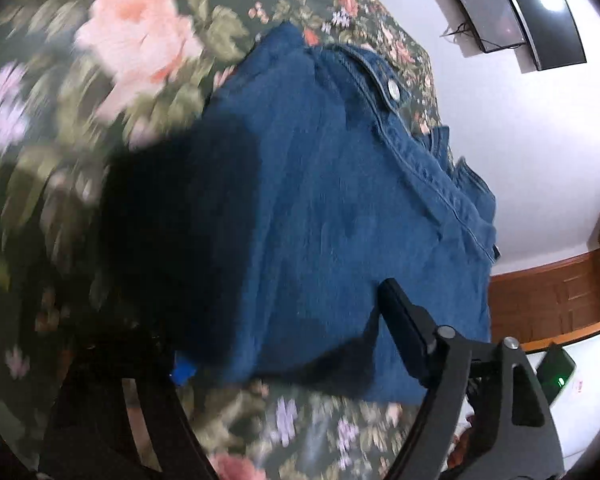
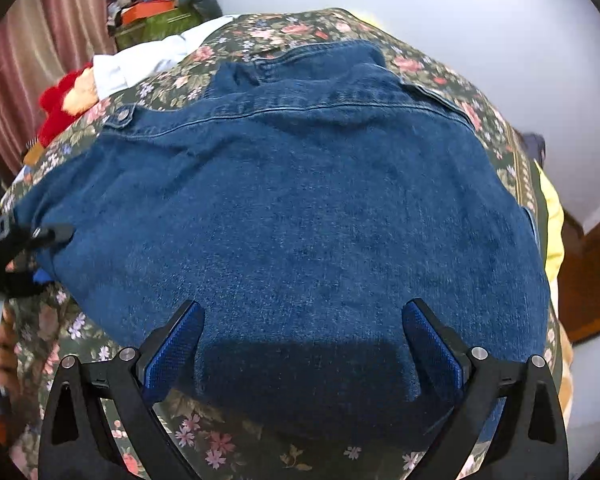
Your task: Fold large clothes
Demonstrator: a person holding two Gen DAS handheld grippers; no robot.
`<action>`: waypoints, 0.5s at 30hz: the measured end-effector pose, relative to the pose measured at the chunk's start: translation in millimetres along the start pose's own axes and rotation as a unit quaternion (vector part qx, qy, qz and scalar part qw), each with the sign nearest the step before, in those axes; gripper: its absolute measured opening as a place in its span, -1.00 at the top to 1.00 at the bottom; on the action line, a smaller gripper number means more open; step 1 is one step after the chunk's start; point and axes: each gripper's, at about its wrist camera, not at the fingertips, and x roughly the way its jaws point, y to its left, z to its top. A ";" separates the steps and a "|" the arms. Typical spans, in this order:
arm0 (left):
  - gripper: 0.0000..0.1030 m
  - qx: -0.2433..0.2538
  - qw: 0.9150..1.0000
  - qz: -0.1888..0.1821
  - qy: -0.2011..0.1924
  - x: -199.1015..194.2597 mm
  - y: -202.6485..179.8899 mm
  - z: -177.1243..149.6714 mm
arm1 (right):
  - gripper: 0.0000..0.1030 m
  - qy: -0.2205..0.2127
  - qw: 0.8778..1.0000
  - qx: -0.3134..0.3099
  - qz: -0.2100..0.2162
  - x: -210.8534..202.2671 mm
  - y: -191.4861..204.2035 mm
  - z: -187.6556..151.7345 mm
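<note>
Lying flat on a flowered bedspread (image 2: 228,444), the denim jacket (image 2: 300,208) shows its coarse blue weave, stitched seams and a metal button (image 1: 392,89) on a side tab — a broad, rounded slab of cloth. The right gripper (image 2: 304,354) hangs over the jacket's near hem, its blue ribbed pads (image 2: 432,344) spread wide apart with denim below them, pressing on nothing. At the jacket's left edge the left gripper (image 2: 40,236) reaches in; in its own blurred view one black finger (image 1: 408,328) lies over the cloth, the other sits in deep shadow — jaws apart, nothing clamped.
</note>
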 end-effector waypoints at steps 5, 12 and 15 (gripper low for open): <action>-0.23 -0.046 0.999 0.000 -0.029 9.9 2.1 21.2 | -0.96 -0.005 1.000 0.007 0.008 1.7 -2.5 -1.9; 0.38 -0.004 0.998 0.038 -0.054 -5.8 -22.6 30.3 | -0.96 0.011 1.000 0.002 0.014 -2.3 7.2 1.7; 0.41 0.062 0.994 0.047 -0.077 -31.7 -51.5 22.3 | -0.96 0.016 1.000 0.000 0.022 -10.0 15.9 8.8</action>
